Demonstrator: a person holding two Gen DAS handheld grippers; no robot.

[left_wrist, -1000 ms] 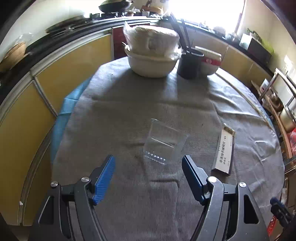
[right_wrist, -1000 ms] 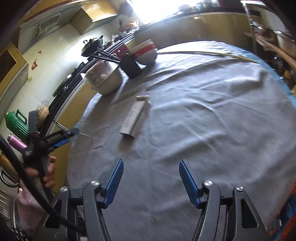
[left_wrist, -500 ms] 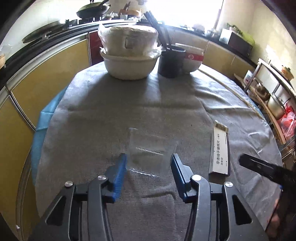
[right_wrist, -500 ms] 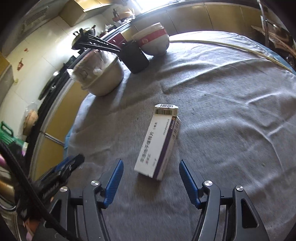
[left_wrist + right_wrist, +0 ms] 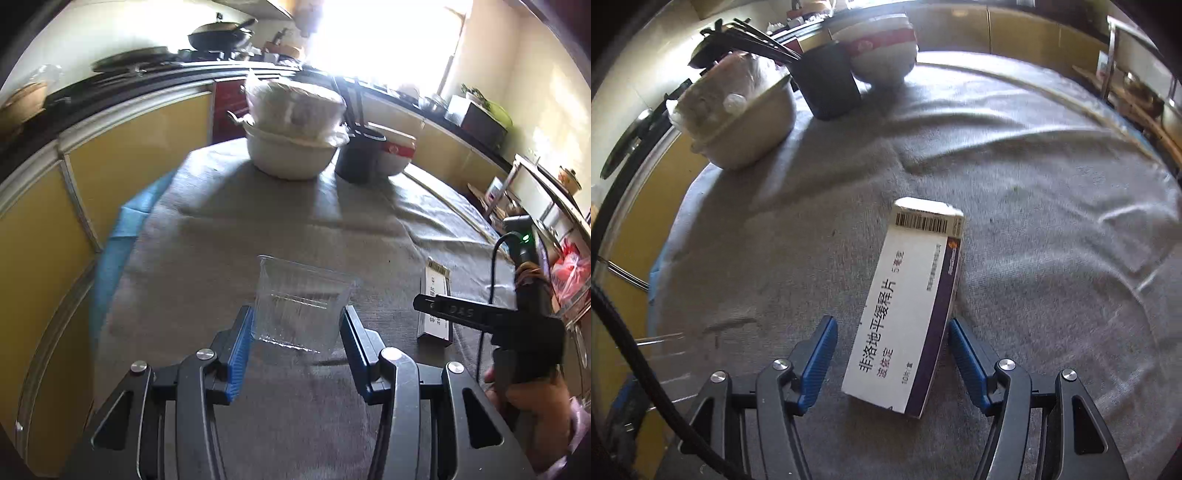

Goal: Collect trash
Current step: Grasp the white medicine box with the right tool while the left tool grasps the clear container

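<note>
A clear plastic cup [image 5: 301,304] lies on its side on the grey tablecloth [image 5: 258,221]. My left gripper [image 5: 297,334] is open, its blue pads on either side of the cup's near end, close to it. A white and purple medicine box [image 5: 908,306] lies flat on the cloth; it also shows in the left wrist view [image 5: 436,301]. My right gripper [image 5: 890,350] is open, its pads on either side of the box's near end, the right pad almost touching. The right gripper also shows in the left wrist view [image 5: 480,314], beside the box.
At the table's far side stand a white pot wrapped in plastic [image 5: 293,133], a black holder with chopsticks [image 5: 358,157] and a red-banded bowl [image 5: 397,153]. Yellow cabinets [image 5: 140,147] run along the left. A blue sheet [image 5: 114,251] shows under the cloth's left edge.
Both grippers have moved forward: the left one to the cup, narrowing around it, and the right one to the box, which now lies between its pads.
</note>
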